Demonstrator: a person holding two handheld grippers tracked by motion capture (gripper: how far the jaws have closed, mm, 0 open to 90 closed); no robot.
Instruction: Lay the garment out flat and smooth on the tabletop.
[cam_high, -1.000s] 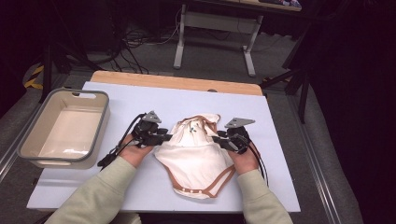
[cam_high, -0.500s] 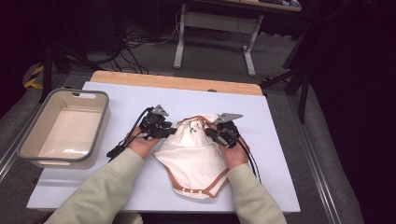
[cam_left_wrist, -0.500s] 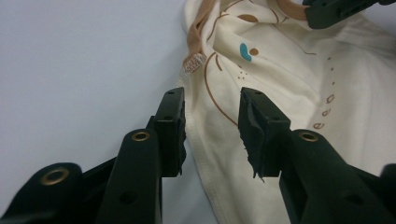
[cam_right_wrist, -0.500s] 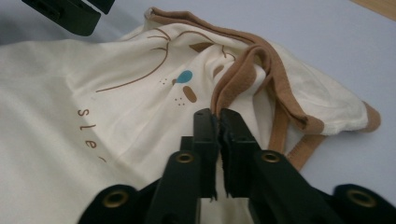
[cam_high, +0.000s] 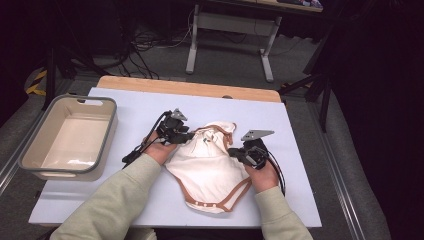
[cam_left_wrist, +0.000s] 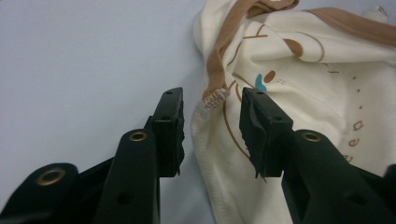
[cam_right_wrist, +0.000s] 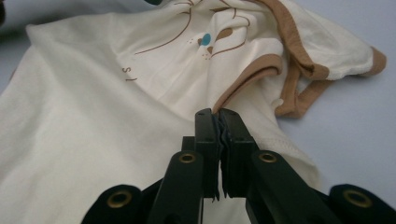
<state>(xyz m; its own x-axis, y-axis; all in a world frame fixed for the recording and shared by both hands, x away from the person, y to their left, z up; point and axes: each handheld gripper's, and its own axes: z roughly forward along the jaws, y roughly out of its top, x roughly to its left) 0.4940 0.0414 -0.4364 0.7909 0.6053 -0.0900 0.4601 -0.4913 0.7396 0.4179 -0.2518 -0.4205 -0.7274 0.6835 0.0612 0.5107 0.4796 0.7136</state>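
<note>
Right gripper (cam_right_wrist: 218, 116) first: jaws pressed hard together, pinching the cream fabric of the baby bodysuit (cam_right_wrist: 116, 93) right where a brown-trimmed edge runs into the pads. No gap between those black jaws at all, cloth bunched at the tips. In the high view that same right gripper (cam_high: 239, 153) sits at the garment's right side, near the shoulder, the hand behind it low on the table.

Over to the left gripper (cam_left_wrist: 211, 100): jaws spread, and they have just been opening a little wider. Between them lies the bodysuit's (cam_left_wrist: 303, 65) stitched side edge and the frayed end of a brown strap, but the pads stand clear of the cloth on both sides, nothing pinched. One jaw is over bare tabletop, the other over the printed front. From above, the left gripper (cam_high: 186, 136) is at the garment's upper left corner, cable trailing back beside the sleeve.

The bodysuit (cam_high: 210, 167) itself lies flat in the middle of the pale blue table (cam_high: 300, 130), neck end away from the person and rumpled, snap-fastened crotch end toward the near edge, a small print on the chest.

Well off to the left, a grey-rimmed bin (cam_high: 30, 157) stands at the table's edge, apart from both hands
</note>
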